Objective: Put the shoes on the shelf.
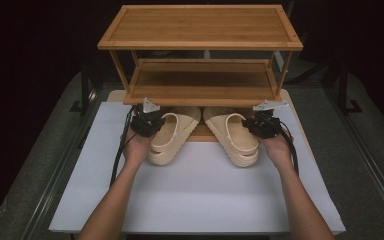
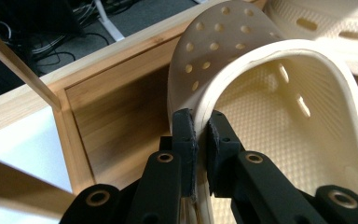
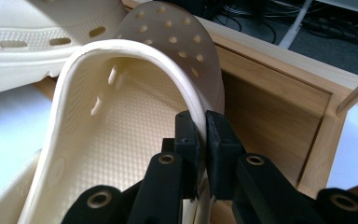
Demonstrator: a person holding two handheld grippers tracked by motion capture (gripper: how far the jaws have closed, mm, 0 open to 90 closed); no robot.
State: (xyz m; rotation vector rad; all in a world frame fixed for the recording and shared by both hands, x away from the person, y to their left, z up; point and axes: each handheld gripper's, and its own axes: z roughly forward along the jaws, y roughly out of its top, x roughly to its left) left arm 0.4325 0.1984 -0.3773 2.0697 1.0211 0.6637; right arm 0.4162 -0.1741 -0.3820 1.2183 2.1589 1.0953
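Fingers [image 2: 186,140] of the left gripper [image 2: 199,140] clenched on the upper rim of the left clog [image 2: 261,93]; one finger outside the strap wall, the other inside. Right gripper [image 3: 200,140] likewise clamped on the rim of the right clog [image 3: 135,107], wall pinched between both fingers.

High view: left gripper [image 1: 147,122] at centre left, right gripper [image 1: 265,125] at centre right, each on the outer side of its own clog. Left clog [image 1: 172,135] and right clog [image 1: 232,134] sit side by side at mid frame, toes toward the top of the frame, heels toward the bottom. Toes overlie the lowest board of the wooden shoe rack [image 1: 200,30]; heels over the white bench [image 1: 205,200].

Key relation: long axis of each clog runs bottom-to-top of the frame, pointing into the rack's lowest level [image 2: 116,112], directly ahead of the toes. Each hand equally near its own clog; neither crosses over.

Judgement: placing looks partly done. Pushing straight along the long axis should seat both pairs fully. Watch the rack's side posts, close beside both grippers.
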